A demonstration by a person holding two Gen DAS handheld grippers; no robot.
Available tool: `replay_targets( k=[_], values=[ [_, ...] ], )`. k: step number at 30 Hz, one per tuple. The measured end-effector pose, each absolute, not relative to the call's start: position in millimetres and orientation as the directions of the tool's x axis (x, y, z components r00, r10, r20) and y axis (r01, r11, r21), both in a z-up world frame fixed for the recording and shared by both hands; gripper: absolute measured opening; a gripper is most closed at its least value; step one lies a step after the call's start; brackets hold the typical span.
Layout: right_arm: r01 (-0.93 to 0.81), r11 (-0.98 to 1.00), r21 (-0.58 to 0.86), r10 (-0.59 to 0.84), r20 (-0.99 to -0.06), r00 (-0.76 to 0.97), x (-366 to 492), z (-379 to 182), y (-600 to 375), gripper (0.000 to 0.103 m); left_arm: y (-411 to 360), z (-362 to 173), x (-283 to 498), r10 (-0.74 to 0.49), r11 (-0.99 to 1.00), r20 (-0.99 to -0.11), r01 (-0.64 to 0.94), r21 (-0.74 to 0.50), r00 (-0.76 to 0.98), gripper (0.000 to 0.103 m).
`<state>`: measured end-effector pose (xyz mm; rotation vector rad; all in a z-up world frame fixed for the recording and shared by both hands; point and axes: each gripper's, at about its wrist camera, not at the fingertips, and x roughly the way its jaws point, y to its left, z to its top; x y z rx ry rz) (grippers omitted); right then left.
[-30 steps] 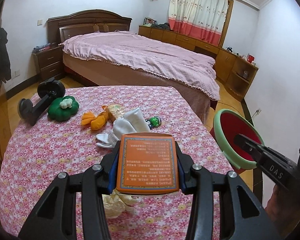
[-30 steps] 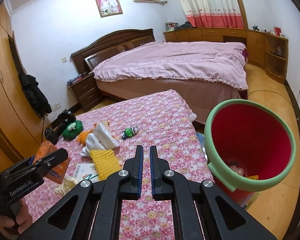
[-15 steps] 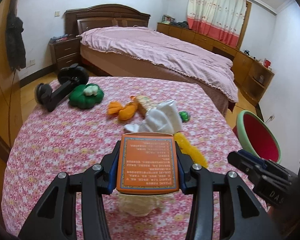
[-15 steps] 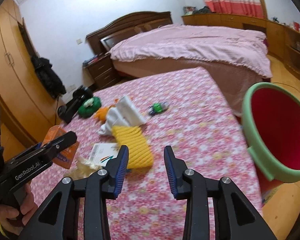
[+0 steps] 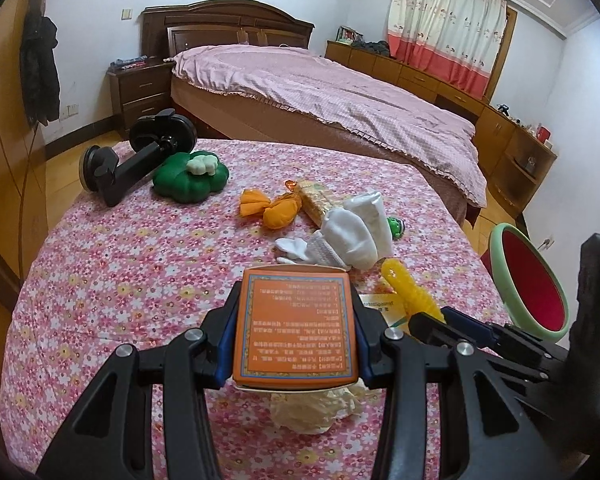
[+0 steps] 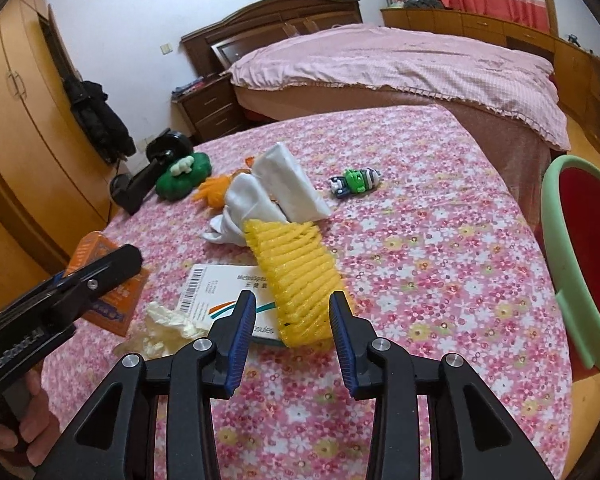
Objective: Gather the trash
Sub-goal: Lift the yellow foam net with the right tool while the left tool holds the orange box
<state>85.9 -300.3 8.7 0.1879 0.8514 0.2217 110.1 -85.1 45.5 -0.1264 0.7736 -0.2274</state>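
Right gripper [image 6: 292, 312] parted, yellow foam net [image 6: 296, 280] between

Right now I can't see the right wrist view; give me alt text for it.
The open right claw hovers at the near end of a yellow foam net on a floral tablecloth. The net overlaps a white box; a red bin stands at right.

Right side of bench [image 6: 440, 240] bare, free way to red bin [image 6: 580, 256]. Yellow foam net [image 6: 296, 276], white card [image 6: 216, 284], crumpled tissue [image 6: 160, 332] crowd near side.
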Motion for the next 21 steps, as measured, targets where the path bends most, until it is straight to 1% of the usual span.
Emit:
replay_targets(
  k=[1, 2, 3, 4, 6, 13, 21],
  values=[
    [-0.115, 0.961, 0.249, 0.264, -0.723, 0.639, 87.3, 7.8, -300.6, 0.032, -85.2, 45.2, 110.8, -0.25, 0.968, -0.677, 0.158, -0.196, 0.692, 0.047],
    [-0.111, 0.964, 0.24, 0.254, -0.724, 0.641, 88.1, 7.0, -301.0, 0.019, -85.7, 45.1, 111.3, -0.251, 0.968, -0.678, 0.16, -0.196, 0.691, 0.047],
    [-0.106, 0.966, 0.235, 0.247, -0.723, 0.645, 88.5, 6.8, -301.9, 0.015, -86.2, 44.9, 112.0, -0.252, 0.967, -0.678, 0.161, -0.196, 0.69, 0.047],
    [-0.103, 0.967, 0.234, 0.244, -0.721, 0.649, 88.0, 7.5, -302.2, 0.013, -86.9, 44.8, 112.7, -0.254, 0.967, -0.679, 0.163, -0.196, 0.689, 0.047],
    [-0.1, 0.969, 0.226, 0.234, -0.71, 0.664, 85.5, 10.7, -305.3, 0.01, -88.5, 45.1, 113.3, -0.257, 0.966, -0.678, 0.167, -0.196, 0.689, 0.047],
    [-0.073, 0.971, 0.226, 0.209, -0.668, 0.714, 70.1, 30.3, -327.2, 0.01, -102.3, 51.6, 114.3, -0.276, 0.961, -0.67, 0.199, -0.19, 0.689, 0.047],
    [0.016, 0.972, 0.236, 0.137, -0.617, 0.775, 45.8, 59.6, -375.8, 0.01, -143.4, 65.3, 115.1, -0.334, 0.939, -0.657, 0.296, -0.173, 0.676, 0.047]
  ],
)
